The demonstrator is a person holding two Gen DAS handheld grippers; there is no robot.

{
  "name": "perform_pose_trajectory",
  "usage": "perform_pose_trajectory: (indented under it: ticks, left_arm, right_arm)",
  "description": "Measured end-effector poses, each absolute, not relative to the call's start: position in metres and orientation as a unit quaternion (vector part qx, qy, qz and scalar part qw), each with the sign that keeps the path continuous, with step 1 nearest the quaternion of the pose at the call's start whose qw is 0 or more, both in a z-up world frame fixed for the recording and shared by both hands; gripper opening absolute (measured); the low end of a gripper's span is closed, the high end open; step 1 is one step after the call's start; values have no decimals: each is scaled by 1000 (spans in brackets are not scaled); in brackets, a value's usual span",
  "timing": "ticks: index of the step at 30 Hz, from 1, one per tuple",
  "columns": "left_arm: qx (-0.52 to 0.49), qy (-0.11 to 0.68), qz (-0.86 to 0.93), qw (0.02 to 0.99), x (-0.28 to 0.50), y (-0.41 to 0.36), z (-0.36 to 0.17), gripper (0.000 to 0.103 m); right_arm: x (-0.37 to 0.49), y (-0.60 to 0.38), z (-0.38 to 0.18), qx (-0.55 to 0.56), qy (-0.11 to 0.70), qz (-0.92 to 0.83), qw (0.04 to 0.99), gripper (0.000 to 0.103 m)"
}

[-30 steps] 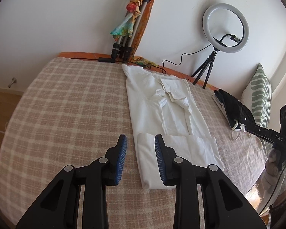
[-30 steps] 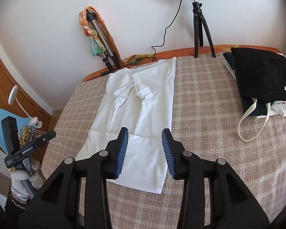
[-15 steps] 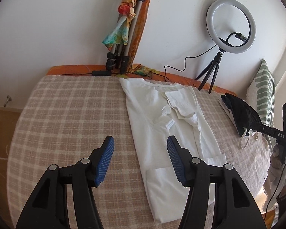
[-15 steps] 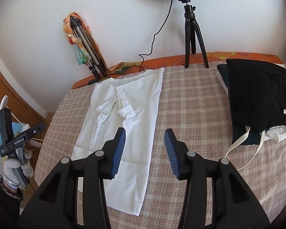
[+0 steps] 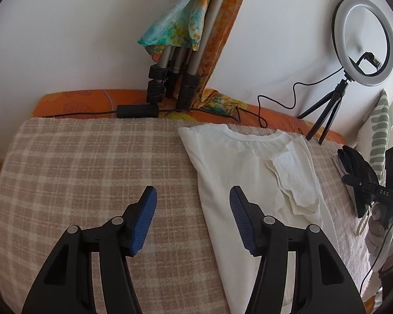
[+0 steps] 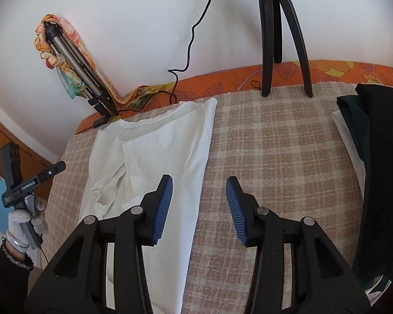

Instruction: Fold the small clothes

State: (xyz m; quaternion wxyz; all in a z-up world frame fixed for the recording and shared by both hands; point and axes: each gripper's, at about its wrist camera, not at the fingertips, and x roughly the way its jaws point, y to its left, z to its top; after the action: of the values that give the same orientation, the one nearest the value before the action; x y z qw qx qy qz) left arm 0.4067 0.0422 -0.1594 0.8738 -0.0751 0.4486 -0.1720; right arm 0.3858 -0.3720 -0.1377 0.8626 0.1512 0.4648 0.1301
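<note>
A white T-shirt (image 5: 249, 183) lies lengthwise on the checked blanket (image 5: 91, 178), both sleeves folded in, collar toward the wall. It also shows in the right wrist view (image 6: 159, 157). My left gripper (image 5: 193, 217) is open and empty, straddling the shirt's left long edge. My right gripper (image 6: 199, 206) is open and empty, straddling the shirt's right long edge. Each gripper shows in the other's view, the right gripper (image 5: 380, 193) at the far right and the left gripper (image 6: 26, 185) at the far left.
A ring light on a small tripod (image 5: 364, 41) stands at the back, its legs (image 6: 280, 39) near the blanket edge. A folded tripod wrapped in a scarf (image 5: 180, 52) leans on the wall. A pile of dark clothes (image 6: 374, 157) lies on the right. A striped pillow (image 5: 380, 136) is behind.
Both grippers have moved forward from the folded hem end toward the collar end of the shirt, and their jaws have opened wider.
</note>
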Motion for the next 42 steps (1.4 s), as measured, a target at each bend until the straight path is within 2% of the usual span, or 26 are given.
perform_pose_trajectory:
  ticks: [6, 18, 26, 32, 38, 39, 40, 41, 42]
  left_arm:
    - [-127, 459, -186, 860, 447, 50, -183, 57]
    - [-66, 457, -212, 861, 468, 25, -191, 54]
    - [-98, 457, -215, 858, 478, 40, -193, 54]
    - [-99, 454, -218, 858, 478, 47, -192, 54]
    - [-110, 449, -211, 862, 481, 59, -190, 54]
    - [-109, 448, -211, 862, 481, 60, -189, 54]
    - [-105, 446, -210, 864, 481, 60, -188, 54]
    - [-103, 445, -209, 865, 480, 60, -188, 54]
    - [-103, 444, -210, 865, 480, 61, -188, 54]
  right_arm:
    - [430, -370, -162, 160, 478, 136, 853, 45]
    - [468, -365, -171, 166, 460, 139, 861, 45]
    - [483, -294, -148, 119, 461, 232, 848, 45]
    - [493, -228, -163, 57, 493, 275, 824, 45]
    - [496, -197, -175, 47, 502, 293, 812, 45]
    - [494, -193, -176, 34, 503, 292, 812, 38]
    - [491, -188, -177, 16, 502, 289, 815, 10]
    - [489, -182, -178, -6, 504, 286, 815, 3]
    - [485, -178, -177, -26, 498, 282, 820, 4]
